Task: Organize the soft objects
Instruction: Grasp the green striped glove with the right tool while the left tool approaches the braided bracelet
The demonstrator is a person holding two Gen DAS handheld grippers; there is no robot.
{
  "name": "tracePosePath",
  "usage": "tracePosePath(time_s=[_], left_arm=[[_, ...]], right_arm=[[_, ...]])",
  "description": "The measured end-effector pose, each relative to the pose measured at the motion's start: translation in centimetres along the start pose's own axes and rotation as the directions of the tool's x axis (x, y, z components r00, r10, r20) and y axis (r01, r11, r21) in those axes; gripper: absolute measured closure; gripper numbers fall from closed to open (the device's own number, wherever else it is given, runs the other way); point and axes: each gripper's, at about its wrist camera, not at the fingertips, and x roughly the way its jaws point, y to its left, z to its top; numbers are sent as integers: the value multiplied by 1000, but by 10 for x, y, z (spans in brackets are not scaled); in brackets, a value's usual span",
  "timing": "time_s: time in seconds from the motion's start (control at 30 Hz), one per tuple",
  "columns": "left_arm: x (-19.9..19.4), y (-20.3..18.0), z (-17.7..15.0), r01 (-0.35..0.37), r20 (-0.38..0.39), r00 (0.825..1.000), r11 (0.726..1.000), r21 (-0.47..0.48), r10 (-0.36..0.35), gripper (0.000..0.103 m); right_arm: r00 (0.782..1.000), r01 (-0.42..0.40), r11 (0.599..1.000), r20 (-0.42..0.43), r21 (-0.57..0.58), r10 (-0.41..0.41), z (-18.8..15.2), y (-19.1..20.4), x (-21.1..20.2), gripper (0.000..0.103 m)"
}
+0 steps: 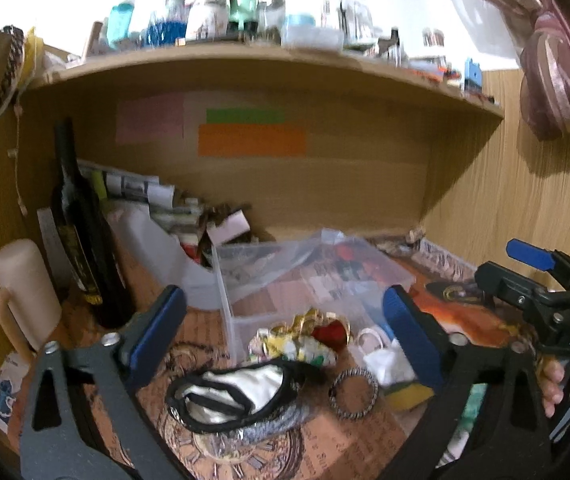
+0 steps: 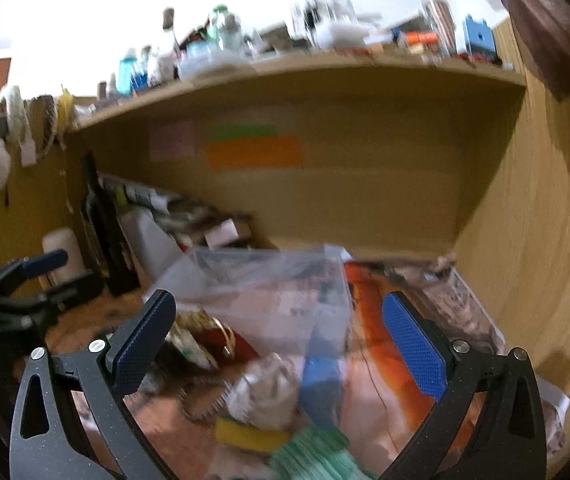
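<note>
Right gripper [image 2: 281, 328] fingers spread wide, empty, above blurred clear plastic box [image 2: 285, 296], yellow sponge [image 2: 249, 436].

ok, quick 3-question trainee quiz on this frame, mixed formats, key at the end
1. True or false: the left claw is shut on the black-and-white sleep mask.
2. Multiple choice: what stands upright just left of the clear plastic box? A) dark wine bottle B) kettle C) table lamp
3. Fill in: beside the sleep mask, on its right, lies a round, braided ____.

Key
1. False. Both the left claw and the right claw are open and hold nothing.
2. A, the dark wine bottle.
3. Hair tie, lying flat on the printed desk mat.
</note>
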Motion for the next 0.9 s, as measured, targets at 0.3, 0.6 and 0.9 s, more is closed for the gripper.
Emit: tracePosePath(time_s=[0.3, 0.6, 0.9], left_arm=[[34, -8, -32, 94, -192, 976, 995, -26, -98, 31], [56, -35, -50, 173, -312, 935, 985, -12, -168, 50], [86, -49, -65, 217, -421, 882, 976, -35, -211, 50]], right_arm=[[981, 47, 998, -189, 33, -40, -39, -27, 8, 14], [950, 41, 995, -311, 96, -9, -77, -39, 15, 17], [914, 11, 989, -402, 146, 49, -103, -48, 27, 43]])
